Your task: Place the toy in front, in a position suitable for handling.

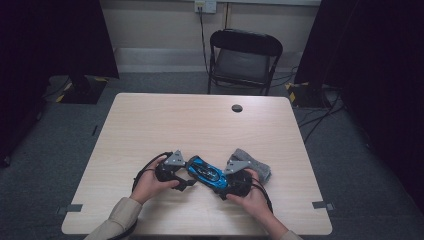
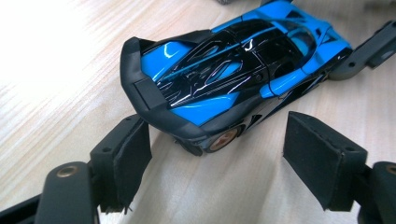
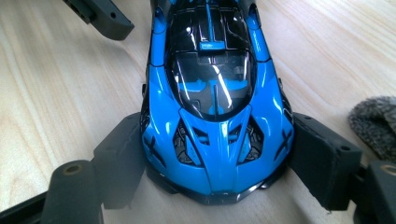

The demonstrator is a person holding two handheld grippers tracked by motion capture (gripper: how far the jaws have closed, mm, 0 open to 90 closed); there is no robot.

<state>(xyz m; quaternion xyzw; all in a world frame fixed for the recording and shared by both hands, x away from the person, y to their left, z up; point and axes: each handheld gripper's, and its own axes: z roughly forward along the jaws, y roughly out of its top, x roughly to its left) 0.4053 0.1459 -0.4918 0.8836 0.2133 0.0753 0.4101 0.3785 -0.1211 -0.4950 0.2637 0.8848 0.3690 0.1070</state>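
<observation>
Near the table's front edge, my right gripper (image 3: 212, 158) clasps the blue toy car (image 3: 212, 93) by its nose, my left gripper (image 2: 217, 154) gaping behind its tail, so a careless tug could roll it free.

Right gripper view: toy car (image 3: 215, 93) cut off at the top edge beyond the roof; its underside and wheels are hidden by the body. Grey cloth (image 3: 376, 126) cut by the right edge, right of the jaws. Contact of the jaw pads with the car's nose is probable, not certain. Left gripper view: far nose of the car cut at the top edge.
</observation>
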